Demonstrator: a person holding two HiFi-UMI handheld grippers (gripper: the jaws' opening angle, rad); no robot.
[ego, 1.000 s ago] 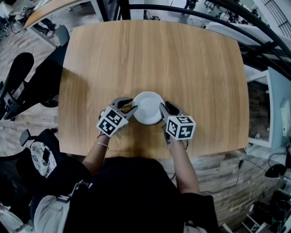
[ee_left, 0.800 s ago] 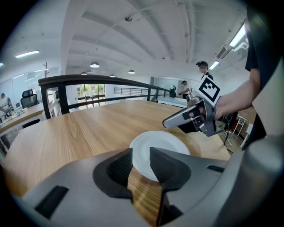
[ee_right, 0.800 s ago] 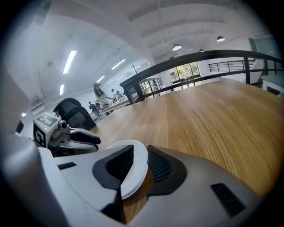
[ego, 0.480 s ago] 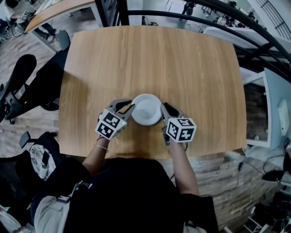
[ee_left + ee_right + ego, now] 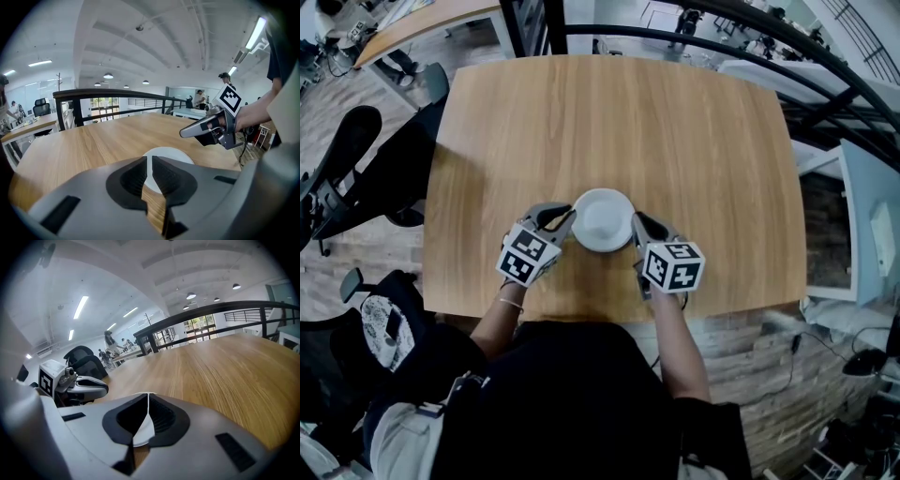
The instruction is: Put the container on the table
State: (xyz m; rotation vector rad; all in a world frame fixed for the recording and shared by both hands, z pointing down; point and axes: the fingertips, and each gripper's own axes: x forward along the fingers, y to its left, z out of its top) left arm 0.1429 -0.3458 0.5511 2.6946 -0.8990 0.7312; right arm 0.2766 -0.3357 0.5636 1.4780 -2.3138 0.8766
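Note:
A white round container (image 5: 603, 219) sits low over the wooden table (image 5: 609, 112), near its front edge; whether it touches the wood I cannot tell. My left gripper (image 5: 570, 222) is shut on its left rim, and my right gripper (image 5: 635, 225) is shut on its right rim. In the left gripper view the jaws (image 5: 149, 164) pinch the white rim of the container (image 5: 171, 155), with the right gripper (image 5: 211, 129) across from it. The right gripper view shows a thin white edge of the container (image 5: 138, 436) between that gripper's (image 5: 148, 404) jaws, and the left gripper (image 5: 82, 385) beyond.
A black railing (image 5: 694, 23) runs past the table's far edge. Black office chairs (image 5: 342, 159) stand to the left of the table. The person's dark clothing (image 5: 562, 403) fills the bottom of the head view. Bare wood stretches beyond the container.
Both grippers keep their hold on the container's rim. The container has barely moved; the head view has shifted a little.

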